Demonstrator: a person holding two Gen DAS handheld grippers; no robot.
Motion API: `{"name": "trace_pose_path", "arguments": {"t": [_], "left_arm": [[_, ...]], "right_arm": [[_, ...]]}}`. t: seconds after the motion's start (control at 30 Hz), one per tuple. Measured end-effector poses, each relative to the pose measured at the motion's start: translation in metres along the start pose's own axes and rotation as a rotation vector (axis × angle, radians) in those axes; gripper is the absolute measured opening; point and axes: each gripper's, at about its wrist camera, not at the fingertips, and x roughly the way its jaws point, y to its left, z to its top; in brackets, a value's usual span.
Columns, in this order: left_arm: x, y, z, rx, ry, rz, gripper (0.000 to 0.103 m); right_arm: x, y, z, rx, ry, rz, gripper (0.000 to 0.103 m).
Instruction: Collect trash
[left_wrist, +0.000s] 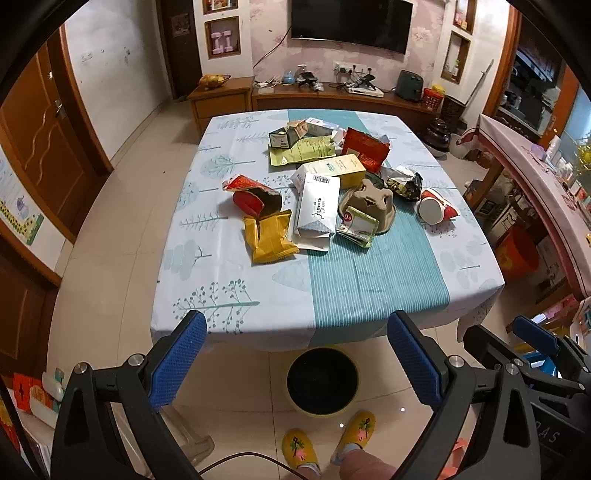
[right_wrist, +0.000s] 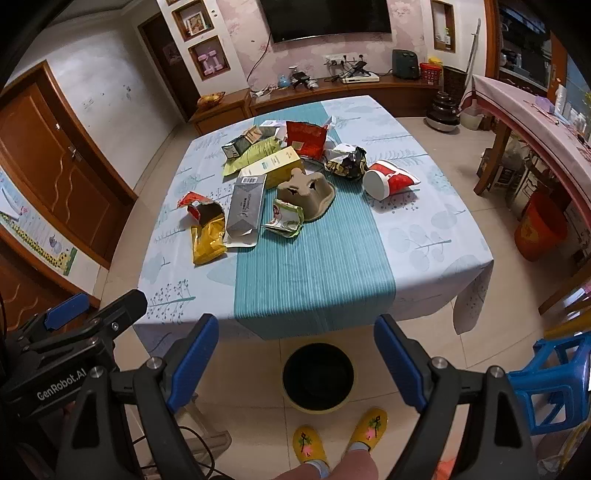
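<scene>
Trash wrappers and cartons heaped mid-table, well beyond both empty, wide-open grippers hovering above the round black bin

left gripper and right gripper side by side, jaws spread, empty.

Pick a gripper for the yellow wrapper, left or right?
Left, probably. The yellow wrapper lies on the table's left side, nearer the left gripper. Both are open; the right gripper sits further right.

"GenRobot.AI" on the left tool
</scene>
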Motion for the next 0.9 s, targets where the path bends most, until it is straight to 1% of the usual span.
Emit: {"name": "trace_pose_path", "arguments": {"t": [0.13, 0.27, 0.43, 0.53, 0.73, 0.83, 0.9], "left_arm": [[0.001, 0.002, 0.005, 0.014, -0.011, -0.017, 0.097], [0.001, -0.001, 0.012, 0.027, -0.030, -0.019, 0.097], [0.010, -0.002, 0.024, 0.016, -0.034, -0.036, 0.097], [0.019, -0.002, 0.035, 0.000, -0.033, -0.027, 0.097], [0.054, -0.002, 0.065, -0.075, 0.021, 0.006, 0.097], [0.079, -0.008, 0.084, -0.103, 0.057, 0.024, 0.097], [0.096, -0.014, 0.095, -0.115, 0.090, 0.030, 0.097]], "right_arm": [[-0.002, 0.005, 0.000, 0.010, -0.013, -0.009, 0.087], [-0.006, 0.004, 0.005, 0.027, -0.035, -0.021, 0.087], [-0.002, 0.000, 0.015, 0.037, -0.042, -0.025, 0.087], [0.003, -0.006, 0.025, 0.043, -0.043, -0.019, 0.087], [0.029, -0.025, 0.056, 0.063, -0.023, -0.001, 0.087], [0.049, -0.040, 0.077, 0.076, 0.006, 0.012, 0.087], [0.066, -0.055, 0.094, 0.095, 0.041, 0.028, 0.087]]}}
